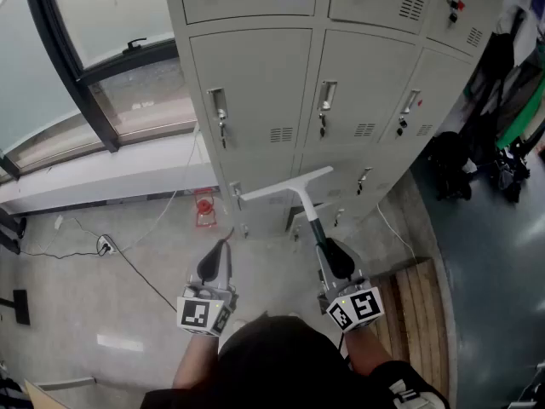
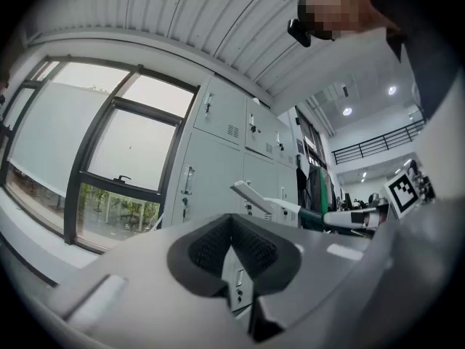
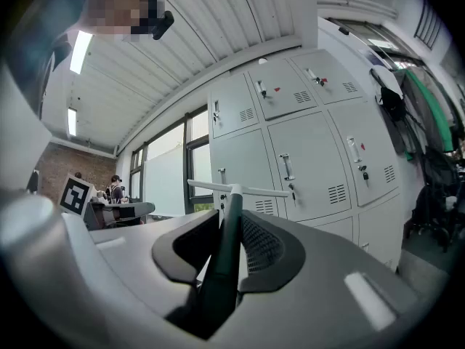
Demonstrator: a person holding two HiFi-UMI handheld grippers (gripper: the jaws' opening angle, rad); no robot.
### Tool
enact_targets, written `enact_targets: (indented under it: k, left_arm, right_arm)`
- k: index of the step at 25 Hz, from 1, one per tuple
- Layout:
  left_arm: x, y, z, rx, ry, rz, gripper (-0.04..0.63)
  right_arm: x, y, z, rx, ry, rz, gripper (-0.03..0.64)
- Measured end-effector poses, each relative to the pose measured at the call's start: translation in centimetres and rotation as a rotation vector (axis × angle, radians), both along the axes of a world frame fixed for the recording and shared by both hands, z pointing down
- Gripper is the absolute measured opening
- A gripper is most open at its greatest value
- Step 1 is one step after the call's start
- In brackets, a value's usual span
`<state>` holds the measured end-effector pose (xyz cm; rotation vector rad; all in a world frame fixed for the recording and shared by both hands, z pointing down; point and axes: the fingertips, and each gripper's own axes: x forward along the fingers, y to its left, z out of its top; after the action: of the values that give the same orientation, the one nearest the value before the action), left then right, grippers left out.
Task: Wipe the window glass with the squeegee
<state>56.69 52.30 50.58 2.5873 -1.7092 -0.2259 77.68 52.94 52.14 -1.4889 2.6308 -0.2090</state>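
The squeegee (image 1: pixel 288 185) has a white blade and a dark green handle, and points at the grey lockers (image 1: pixel 255 83). My right gripper (image 1: pixel 329 256) is shut on its handle. In the right gripper view the handle runs up between the pads to the blade (image 3: pixel 234 189). My left gripper (image 1: pixel 215 258) hangs beside it, shut and holding nothing; its pads (image 2: pixel 211 247) meet in a V. The window glass (image 1: pixel 140 100) with its black frame lies at the upper left, well away from the blade. From the left gripper view the window (image 2: pixel 123 158) is on the left and the squeegee (image 2: pixel 256 194) on the right.
A white sill (image 1: pixel 102 177) runs under the window. On the floor lie a red object (image 1: pixel 203 207) by the lockers and a black cable with a socket (image 1: pixel 106 245). A wooden platform (image 1: pixel 417 296) is at the right, with dark bags (image 1: pixel 498 83) hanging beyond.
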Motion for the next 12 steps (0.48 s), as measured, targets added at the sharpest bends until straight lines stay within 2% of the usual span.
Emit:
enact_targets:
  k: [12]
  left_arm:
    - [-2.1, -0.1, 0.5, -0.006, -0.017, -0.030, -0.002]
  right_arm:
    - [-2.4, -0.6, 0.2, -0.002, 0.030, -0.041, 0.097]
